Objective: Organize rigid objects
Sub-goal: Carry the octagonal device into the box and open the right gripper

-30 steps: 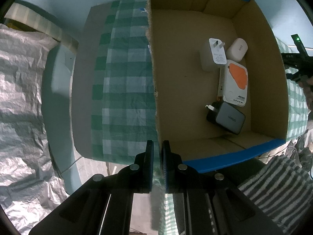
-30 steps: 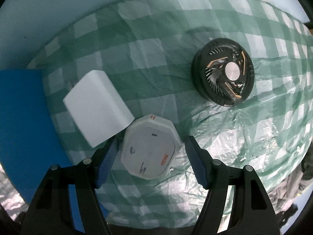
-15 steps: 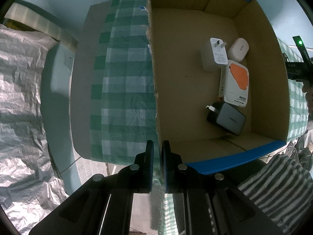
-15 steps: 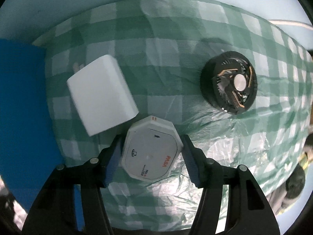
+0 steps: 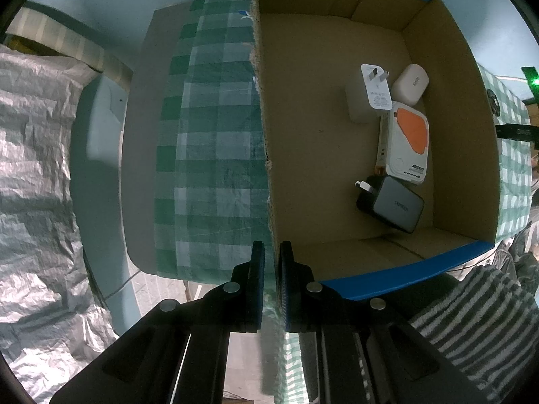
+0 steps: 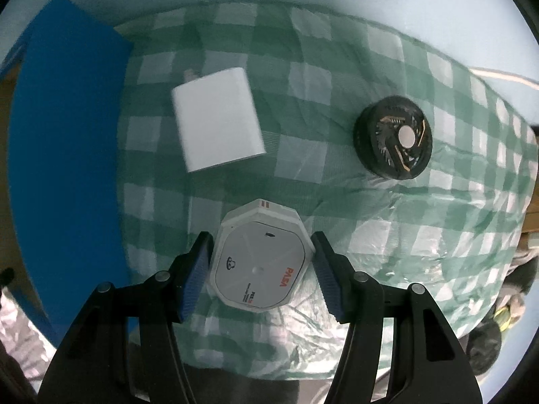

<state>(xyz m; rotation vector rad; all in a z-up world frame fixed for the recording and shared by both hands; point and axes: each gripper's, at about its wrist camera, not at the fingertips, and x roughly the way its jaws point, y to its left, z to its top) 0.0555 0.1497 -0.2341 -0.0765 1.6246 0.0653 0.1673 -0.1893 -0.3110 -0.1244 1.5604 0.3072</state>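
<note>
A green-and-white checked cloth (image 5: 215,155) covers the table, with crinkled silver sheeting (image 5: 37,181) off to one side. Only the left wrist view looks into the cardboard box (image 5: 316,155): inside lie a white plug adapter (image 5: 369,96), a small white case (image 5: 410,84), an orange-and-white device (image 5: 406,143) and a dark grey charger (image 5: 392,203). The left gripper (image 5: 271,252) is clamped on the box wall. Only the right wrist view shows a white block charger (image 6: 219,133) and a black fan (image 6: 394,141) lying well apart on the cloth. The right gripper (image 6: 262,259) has just closed on the octagonal white device (image 6: 261,262), both pads pressing its sides, clear of the cloth.
</note>
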